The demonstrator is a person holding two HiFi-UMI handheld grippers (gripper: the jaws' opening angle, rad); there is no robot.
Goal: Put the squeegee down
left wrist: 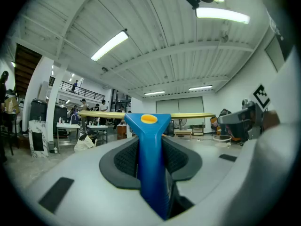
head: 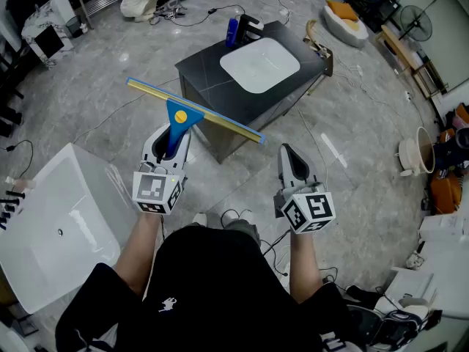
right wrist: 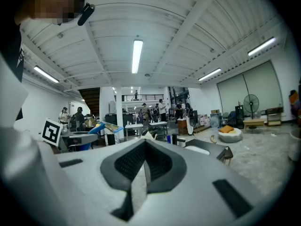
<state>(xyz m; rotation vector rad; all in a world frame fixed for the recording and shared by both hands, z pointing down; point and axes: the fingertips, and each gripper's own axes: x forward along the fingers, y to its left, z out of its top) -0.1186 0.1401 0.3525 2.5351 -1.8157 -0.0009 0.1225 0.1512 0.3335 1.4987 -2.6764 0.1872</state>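
The squeegee [head: 179, 116] has a blue handle with a yellow button and a long yellow-edged blade. It is held up level in front of me, above the grey floor. My left gripper [head: 171, 136] is shut on the blue handle [left wrist: 149, 149], which stands upright between the black pads [left wrist: 123, 160], with the blade [left wrist: 99, 114] across the far end. My right gripper [head: 288, 155] hangs beside it to the right, shut with nothing between its pads [right wrist: 127, 163]. In the right gripper view the squeegee [right wrist: 98, 127] shows far left.
A black cabinet [head: 212, 75] with a white basin [head: 260, 64] and a blue bottle [head: 232, 31] stands just beyond the blade. A white tub [head: 69, 229] sits at lower left. Cables trail over the floor. Clutter lines the right wall.
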